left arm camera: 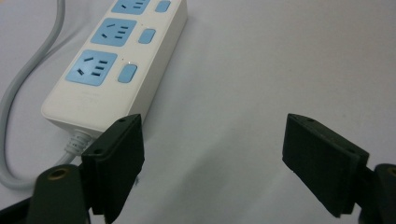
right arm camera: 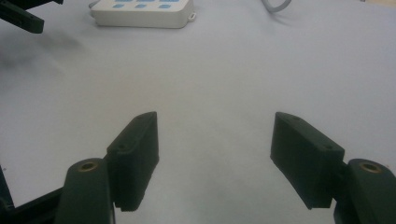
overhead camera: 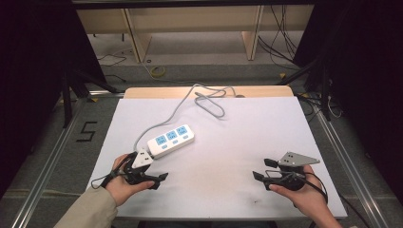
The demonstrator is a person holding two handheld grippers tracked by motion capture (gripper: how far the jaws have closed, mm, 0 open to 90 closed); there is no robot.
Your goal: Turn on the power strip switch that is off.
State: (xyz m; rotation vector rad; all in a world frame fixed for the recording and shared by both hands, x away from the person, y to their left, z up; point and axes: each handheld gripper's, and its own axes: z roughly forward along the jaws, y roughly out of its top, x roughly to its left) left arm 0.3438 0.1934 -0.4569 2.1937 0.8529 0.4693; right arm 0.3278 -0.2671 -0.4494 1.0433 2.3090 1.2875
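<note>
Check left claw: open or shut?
Open. The left claw has its jaws wide apart over bare table, nothing between them; power strip lies just ahead.

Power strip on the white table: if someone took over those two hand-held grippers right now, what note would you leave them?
Left gripper: jaws open, holding nothing, just beside the cord end of the power strip.
Right gripper: jaws open, holding nothing, over bare table well to the right.
Strip lies flat, three blue sockets up, nothing plugged in; its grey cord loops toward the far edge.
Done: nothing gripped yet. Left: probably grasp the strip, nearest the left gripper.
</note>
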